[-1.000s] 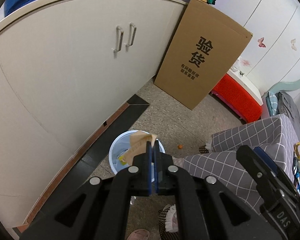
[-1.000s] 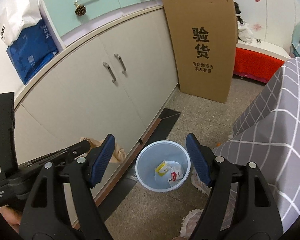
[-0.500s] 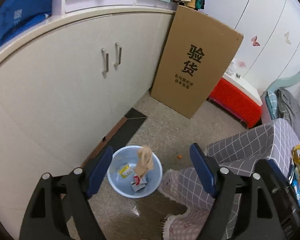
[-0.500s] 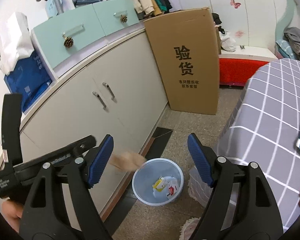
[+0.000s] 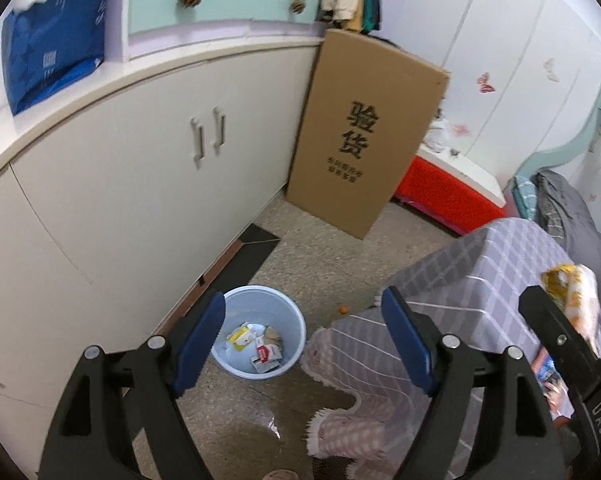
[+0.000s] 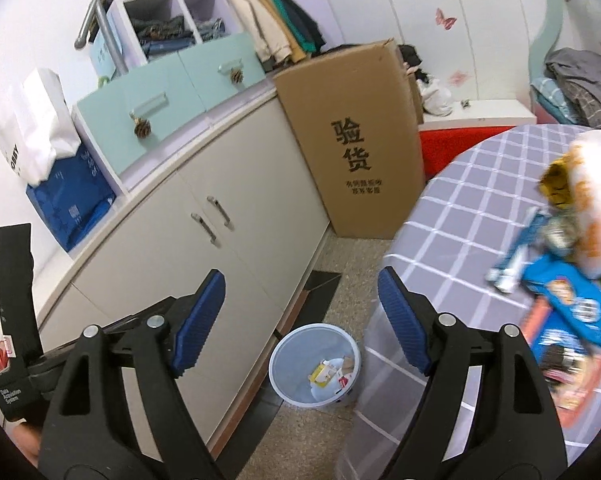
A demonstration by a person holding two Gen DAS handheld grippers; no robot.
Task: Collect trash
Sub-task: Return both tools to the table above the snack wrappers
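Both tools are seen standing wide apart at the jaws with nothing between them. The left tool (image 5: 302, 332) is held above the floor, angled down toward the pale blue bin (image 5: 260, 330); its jaws have only just been opened, and no item is gripped. The right tool (image 6: 302, 320) has also been opening a little further, and it too is empty.

The bin is set on the floor just beside the white cabinet (image 5: 140, 184) and close to the edge of the worktop (image 6: 472, 216), which is draped in a grey checked cloth; this placing lets rubbish be carried across in a short reach. Several scraps (image 5: 260, 346) are already lying inside it: a yellow and white packet, a red and white one, and a crumpled brown piece.

More trash is left on the worktop: a blue packet (image 6: 572, 300), a toothpaste-like tube (image 6: 518, 254) and an orange and white bag (image 6: 592, 200), all blurred. The task is judged to be only partly done, and the open jaws are taken as readiness for the next pick from that pile. A tall cardboard box (image 5: 364, 136) is leaned against the cabinet, clear of the route.
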